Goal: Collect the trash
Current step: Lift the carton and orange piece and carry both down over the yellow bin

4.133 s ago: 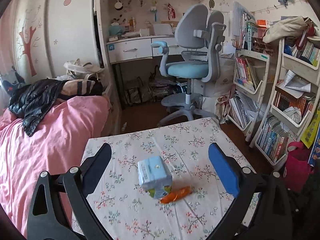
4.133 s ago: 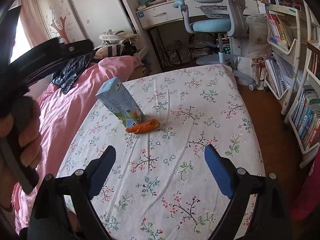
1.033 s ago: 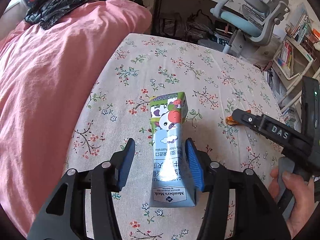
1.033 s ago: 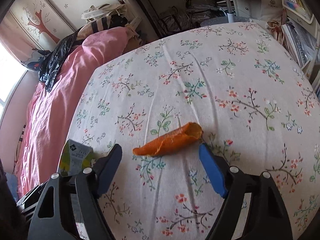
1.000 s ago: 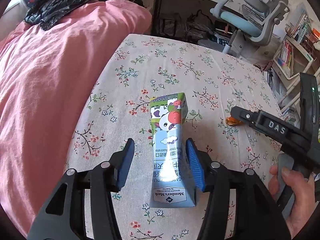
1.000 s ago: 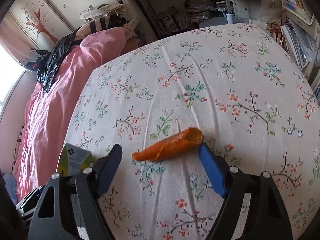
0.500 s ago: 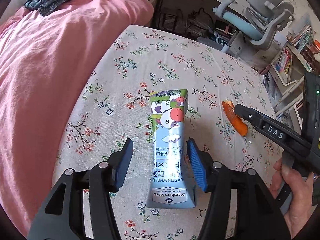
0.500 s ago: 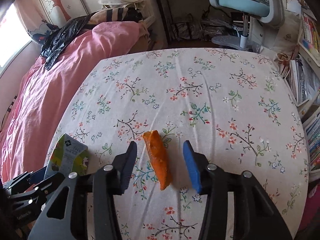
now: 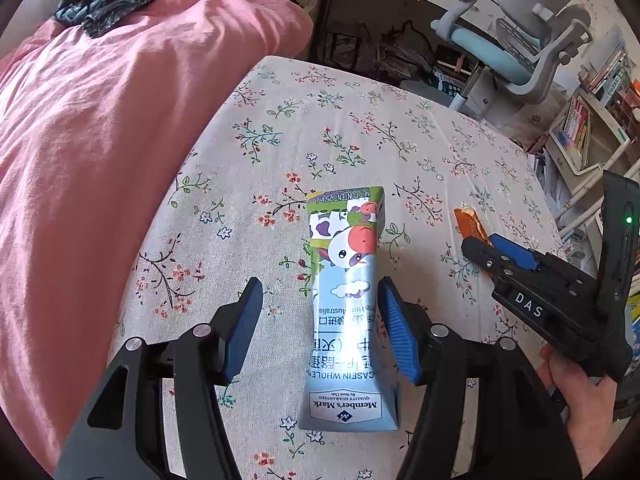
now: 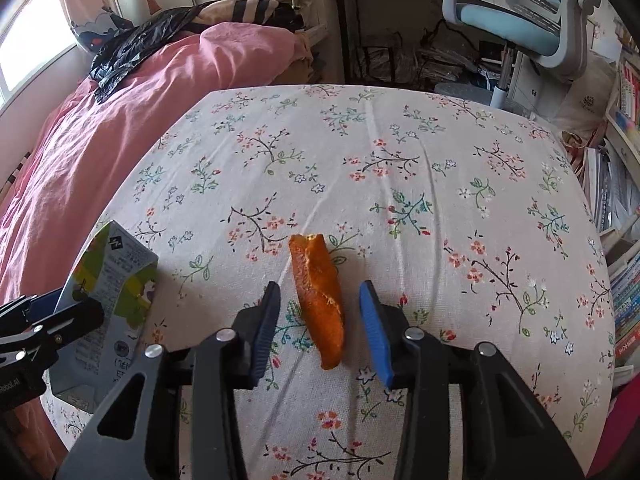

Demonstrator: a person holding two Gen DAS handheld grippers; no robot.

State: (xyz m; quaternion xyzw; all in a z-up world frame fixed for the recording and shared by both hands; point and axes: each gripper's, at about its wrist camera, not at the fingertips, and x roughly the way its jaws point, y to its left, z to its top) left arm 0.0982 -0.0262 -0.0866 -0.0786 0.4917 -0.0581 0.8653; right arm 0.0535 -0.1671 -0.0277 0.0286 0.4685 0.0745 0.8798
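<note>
A blue and green milk carton (image 9: pixel 349 292) stands on the floral tablecloth (image 9: pixel 360 136). My left gripper (image 9: pixel 320 328) is open around it; the right pad touches the carton, the left pad stands apart. The carton also shows at the left of the right wrist view (image 10: pixel 108 300). An orange peel (image 10: pixel 318 300) lies on the cloth between the open jaws of my right gripper (image 10: pixel 320 320), with gaps on both sides. In the left wrist view the peel (image 9: pixel 470 226) pokes out past the right gripper (image 9: pixel 504 258).
A bed with a pink cover (image 9: pixel 100 120) and a black jacket (image 10: pixel 136 48) borders the table on the left. A grey and blue desk chair (image 9: pixel 516 52) stands beyond the far edge. Bookshelves (image 10: pixel 628 208) line the right side.
My right gripper has closed in around the peel, its jaws now narrower and straddling it lengthwise. My left gripper stays around the carton, slightly nearer.
</note>
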